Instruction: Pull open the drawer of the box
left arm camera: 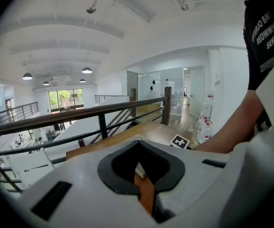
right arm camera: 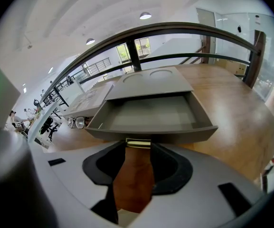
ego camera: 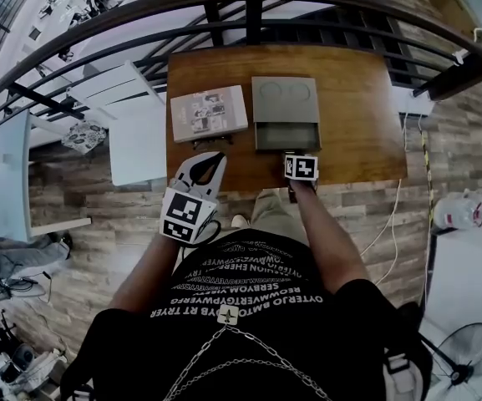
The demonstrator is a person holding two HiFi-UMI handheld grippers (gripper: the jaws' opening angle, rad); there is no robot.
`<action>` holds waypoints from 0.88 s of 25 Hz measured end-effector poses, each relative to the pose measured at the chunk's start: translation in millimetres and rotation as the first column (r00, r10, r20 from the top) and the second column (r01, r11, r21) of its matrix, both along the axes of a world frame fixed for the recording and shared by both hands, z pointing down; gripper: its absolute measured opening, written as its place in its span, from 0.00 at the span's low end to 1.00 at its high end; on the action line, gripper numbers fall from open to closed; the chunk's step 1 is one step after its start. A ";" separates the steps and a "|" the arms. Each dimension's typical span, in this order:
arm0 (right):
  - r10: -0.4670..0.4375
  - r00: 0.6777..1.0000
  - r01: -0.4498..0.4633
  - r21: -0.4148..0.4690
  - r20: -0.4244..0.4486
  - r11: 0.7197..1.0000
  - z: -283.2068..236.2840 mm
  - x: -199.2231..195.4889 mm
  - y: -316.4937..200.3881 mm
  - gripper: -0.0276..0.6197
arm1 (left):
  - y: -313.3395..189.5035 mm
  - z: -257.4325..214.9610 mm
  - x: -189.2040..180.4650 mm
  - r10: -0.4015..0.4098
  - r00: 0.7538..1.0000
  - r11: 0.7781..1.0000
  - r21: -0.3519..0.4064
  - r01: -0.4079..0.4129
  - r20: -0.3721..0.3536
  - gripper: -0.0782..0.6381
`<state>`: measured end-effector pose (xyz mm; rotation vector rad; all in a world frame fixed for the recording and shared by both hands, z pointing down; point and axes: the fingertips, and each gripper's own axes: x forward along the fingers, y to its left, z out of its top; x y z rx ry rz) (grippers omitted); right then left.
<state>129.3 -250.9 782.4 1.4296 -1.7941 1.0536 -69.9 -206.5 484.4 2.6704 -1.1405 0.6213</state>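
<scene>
A grey box (ego camera: 285,98) stands on the wooden table (ego camera: 366,124), and its drawer (ego camera: 286,134) is pulled out toward me. In the right gripper view the drawer (right arm camera: 148,115) is empty inside. A small brass handle (right arm camera: 137,142) sits on the drawer's front. My right gripper (right arm camera: 138,146) is at the drawer front with its jaw tips closed on both sides of that handle. In the head view its marker cube hides the right gripper (ego camera: 299,157) tips. My left gripper (ego camera: 218,159) hovers over the table's near edge, left of the box. Its tips meet and hold nothing.
A flat printed box (ego camera: 209,112) lies left of the grey box, with a pair of glasses (right arm camera: 75,122) in front of it. A dark metal railing (ego camera: 249,7) runs behind the table. My legs are against the table's near edge.
</scene>
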 end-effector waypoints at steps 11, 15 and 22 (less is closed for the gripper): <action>0.003 1.000 -0.003 0.000 -0.006 1.000 2.5 0.9 20.3 0.29 | 12.8 -4.7 0.6 0.008 1.000 1.000 0.010 -0.008 -0.008 0.10; 0.006 1.000 -0.006 0.004 -0.005 1.000 0.9 0.1 26.4 0.29 | 18.0 -4.7 2.3 0.024 1.000 1.000 0.014 -0.024 -0.005 0.10; 0.007 1.000 -0.007 -0.003 -0.007 1.000 2.1 -2.8 39.3 0.29 | 26.3 -4.5 -0.6 0.032 0.999 0.999 0.015 -0.032 -0.008 0.10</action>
